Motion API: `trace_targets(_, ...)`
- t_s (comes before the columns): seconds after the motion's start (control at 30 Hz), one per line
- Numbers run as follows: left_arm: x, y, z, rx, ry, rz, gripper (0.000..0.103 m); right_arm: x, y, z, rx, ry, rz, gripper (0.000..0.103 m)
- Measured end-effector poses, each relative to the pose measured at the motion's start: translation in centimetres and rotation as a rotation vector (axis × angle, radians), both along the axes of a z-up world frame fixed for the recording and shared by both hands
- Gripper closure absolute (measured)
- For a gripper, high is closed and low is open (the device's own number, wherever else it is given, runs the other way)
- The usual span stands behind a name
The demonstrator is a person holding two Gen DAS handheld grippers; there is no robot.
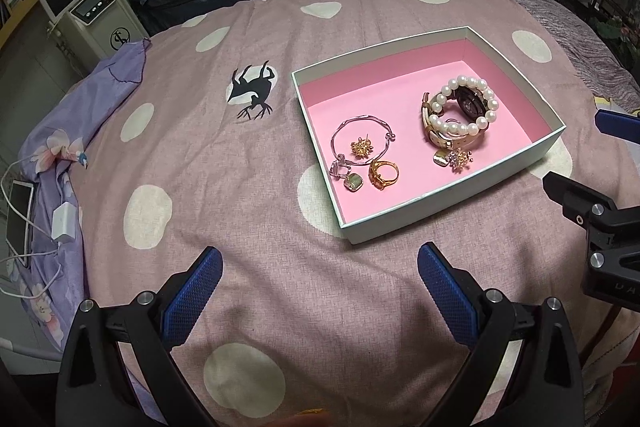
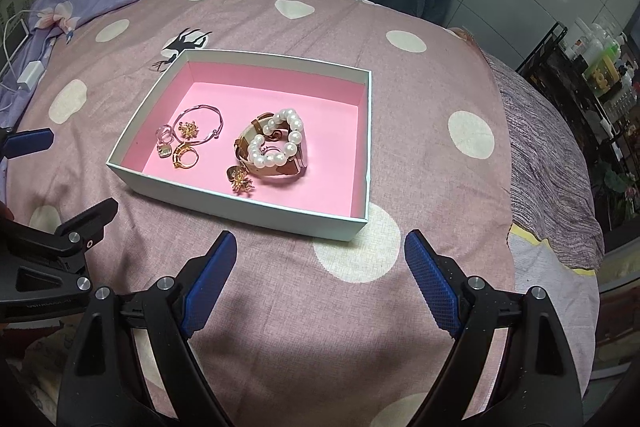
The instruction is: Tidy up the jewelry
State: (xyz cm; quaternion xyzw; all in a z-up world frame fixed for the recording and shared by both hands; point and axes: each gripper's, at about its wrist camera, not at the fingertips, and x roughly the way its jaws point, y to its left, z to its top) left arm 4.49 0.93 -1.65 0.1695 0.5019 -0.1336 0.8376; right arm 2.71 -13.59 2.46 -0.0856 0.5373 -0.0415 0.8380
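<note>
So the jewelry looks pretty much sorted already, as far as can be told. Everything visible is gathered inside the pink-lined box (image 1: 516,163), which is set on the dotted bedspread (image 1: 240,167) ahead of both grippers.

Ahead and to the right of the left gripper (image 1: 320,287), a silver bangle (image 1: 362,135) is laid with a gold flower earring (image 1: 361,148) inside its loop, and a gold ring (image 1: 383,174) plus a small greenish pendant (image 1: 354,182) are parked just beside it on the near side. Further right, a pearl bracelet (image 1: 466,107) is wrapped around a watch (image 1: 472,103), with a second flower earring (image 1: 460,159) near it.

Nothing is seen loose on the bedspread, so little seems left to be done, maybe just a tidy-up inside the box. That's a guess though.

The left gripper is spread wide with nothing between its pads. The right gripper (image 2: 320,279) is spread wide too, empty, held just short of the box's near wall. Neither is touching the box.
</note>
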Motion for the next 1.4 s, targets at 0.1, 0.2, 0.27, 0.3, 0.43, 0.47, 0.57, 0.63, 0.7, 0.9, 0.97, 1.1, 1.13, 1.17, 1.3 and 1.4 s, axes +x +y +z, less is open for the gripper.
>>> trace_targets(0.1, -0.05, -0.05, -0.02, -0.001, 0.001, 0.001, 0.006, 0.02, 0.07, -0.06, -0.002, 0.002, 0.001, 0.018)
trace_targets(0.2, -0.04, -0.10, -0.06, 0.000, -0.001, 0.000, 0.006, 0.00, 0.13, -0.11, -0.003, 0.003, 0.003, 0.018)
trace_targets(0.27, -0.05, -0.13, -0.06, 0.002, -0.002, 0.000, 0.006, 0.01, 0.17, -0.12, -0.004, 0.004, 0.003, 0.018)
trace_targets(0.3, -0.05, -0.13, -0.07, 0.002, -0.001, 0.000, 0.006, 0.01, 0.18, -0.12, -0.004, 0.004, 0.003, 0.018)
trace_targets(0.43, -0.09, -0.22, -0.10, 0.008, -0.001, 0.001, 0.006, 0.01, 0.25, -0.20, -0.007, 0.005, 0.003, 0.018)
trace_targets(0.47, -0.09, -0.23, -0.11, 0.009, -0.002, 0.002, 0.006, 0.00, 0.29, -0.22, -0.007, 0.006, 0.003, 0.018)
trace_targets(0.57, -0.09, -0.31, -0.11, 0.015, -0.003, 0.003, 0.006, -0.01, 0.29, -0.27, -0.008, 0.008, 0.005, 0.018)
trace_targets(0.63, -0.11, -0.35, -0.08, 0.016, -0.004, 0.003, 0.006, -0.04, 0.31, -0.33, -0.008, 0.008, 0.006, 0.018)
trace_targets(0.7, -0.08, -0.37, -0.09, 0.018, -0.005, 0.002, 0.006, -0.04, 0.32, -0.34, -0.008, 0.007, 0.007, 0.018)
trace_targets(0.9, -0.13, -0.49, -0.06, 0.021, -0.007, 0.000, 0.006, -0.03, 0.33, -0.33, -0.010, 0.009, 0.008, 0.018)
trace_targets(0.97, -0.13, -0.48, -0.06, 0.021, -0.008, 0.001, 0.006, 0.01, 0.35, -0.33, -0.011, 0.009, 0.008, 0.018)
trace_targets(1.1, -0.13, -0.48, -0.02, 0.019, -0.007, 0.004, 0.006, 0.01, 0.36, -0.33, -0.011, 0.009, 0.008, 0.018)
trace_targets(1.13, -0.15, -0.50, -0.01, 0.019, -0.007, 0.004, 0.006, 0.01, 0.36, -0.34, -0.011, 0.010, 0.008, 0.018)
trace_targets(1.17, -0.12, -0.48, -0.02, 0.018, -0.008, 0.004, 0.006, 0.01, 0.38, -0.36, -0.011, 0.010, 0.007, 0.018)
trace_targets(1.3, -0.19, -0.49, 0.05, 0.016, -0.014, 0.008, 0.006, 0.02, 0.45, -0.38, -0.012, 0.012, 0.008, 0.018)
trace_targets(1.4, -0.25, -0.59, 0.10, 0.017, -0.017, 0.003, 0.006, 0.00, 0.42, -0.44, -0.012, 0.012, 0.008, 0.018)
